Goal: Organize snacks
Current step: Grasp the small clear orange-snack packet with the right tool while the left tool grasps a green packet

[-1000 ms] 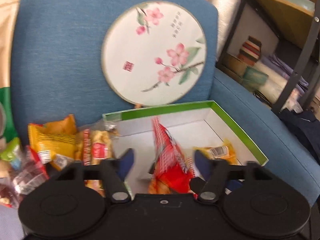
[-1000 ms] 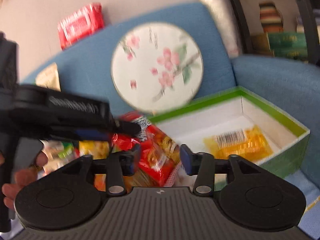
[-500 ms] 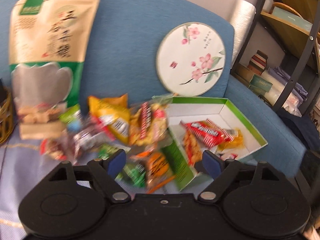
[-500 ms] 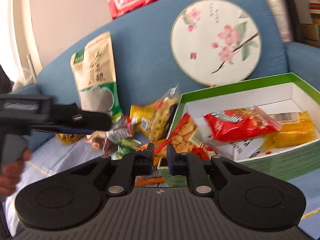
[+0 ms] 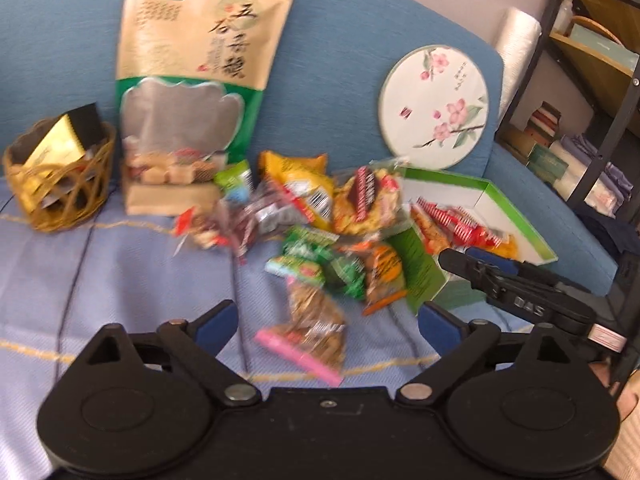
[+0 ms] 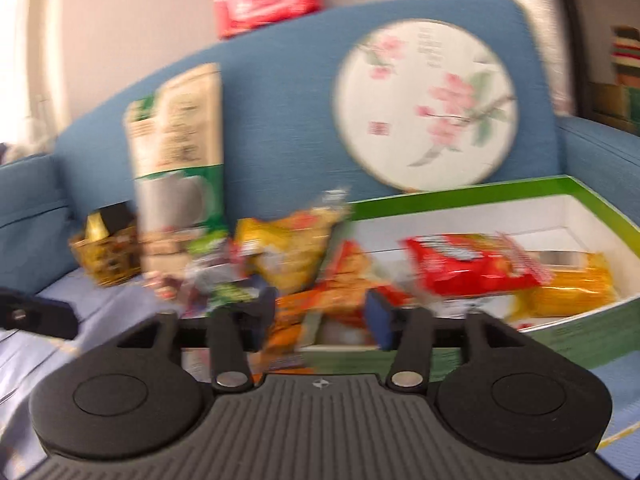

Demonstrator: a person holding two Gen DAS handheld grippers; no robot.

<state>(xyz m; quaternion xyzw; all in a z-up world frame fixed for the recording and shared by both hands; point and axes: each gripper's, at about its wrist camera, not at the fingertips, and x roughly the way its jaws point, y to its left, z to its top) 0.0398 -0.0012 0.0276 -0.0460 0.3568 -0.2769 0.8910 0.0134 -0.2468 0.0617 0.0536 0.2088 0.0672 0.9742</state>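
A green box with a white inside [image 5: 516, 216] [image 6: 592, 196] sits on the blue sofa and holds a red snack pack [image 5: 456, 224] [image 6: 468, 266] and a yellow pack [image 6: 572, 284]. Several loose snack packs [image 5: 320, 232] [image 6: 288, 248] lie in a heap left of the box. My left gripper [image 5: 326, 326] is open and empty, held back above a brown pack with a pink edge [image 5: 316, 340]. My right gripper [image 6: 320, 312] is open and empty, low in front of the box's near left corner; it also shows in the left wrist view [image 5: 516, 292].
A tall tan and green pouch [image 5: 200, 80] and a round flowered fan [image 5: 434, 106] lean on the sofa back. A wicker basket [image 5: 60, 192] stands at the left. A dark shelf unit [image 5: 592, 80] stands to the right. A red packet [image 6: 268, 0] lies on the sofa top.
The left gripper let the red pack go into the box and pulled back and left, jaws opening wide. The right gripper went from nearly shut to open.
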